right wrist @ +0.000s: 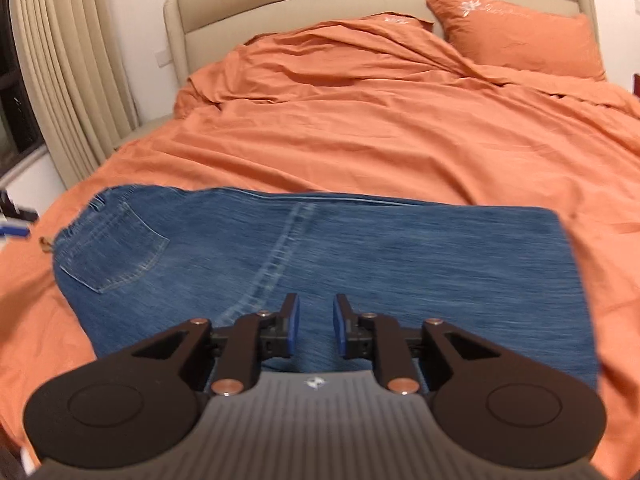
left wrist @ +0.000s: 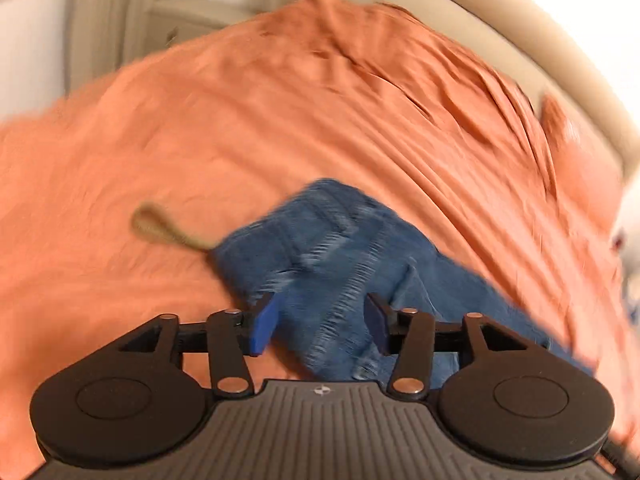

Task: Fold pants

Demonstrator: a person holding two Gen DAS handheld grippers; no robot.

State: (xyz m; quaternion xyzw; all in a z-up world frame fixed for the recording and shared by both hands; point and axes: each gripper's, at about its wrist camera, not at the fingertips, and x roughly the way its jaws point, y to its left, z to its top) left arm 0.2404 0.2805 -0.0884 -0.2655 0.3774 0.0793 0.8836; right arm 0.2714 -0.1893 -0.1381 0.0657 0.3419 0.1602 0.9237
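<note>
Nearest the lens in the right wrist view, the right gripper (right wrist: 316, 320) hangs over the blue denim pants (right wrist: 320, 264), its blue pads a narrow gap apart with nothing pinched between them; only flat denim shows below the gap. The pants lie spread across the near part of the bed, on an orange duvet (right wrist: 360, 136), folded lengthwise with the waistband and a back pocket (right wrist: 110, 240) toward the left and a straight folded edge on the right. A small tan loop (right wrist: 45, 245) lies just beside the waistband on the duvet. An orange pillow (right wrist: 516, 32) leans against the beige headboard (right wrist: 280, 4), and pleated curtains (right wrist: 76, 72) hang at the left. In the blurred left wrist view, the left gripper (left wrist: 320, 320) stands wide open above the waistband end of the pants (left wrist: 320, 248), its pads clear of the cloth and holding nothing; the tan loop (left wrist: 160, 228) shows at the upper left of the denim.
</note>
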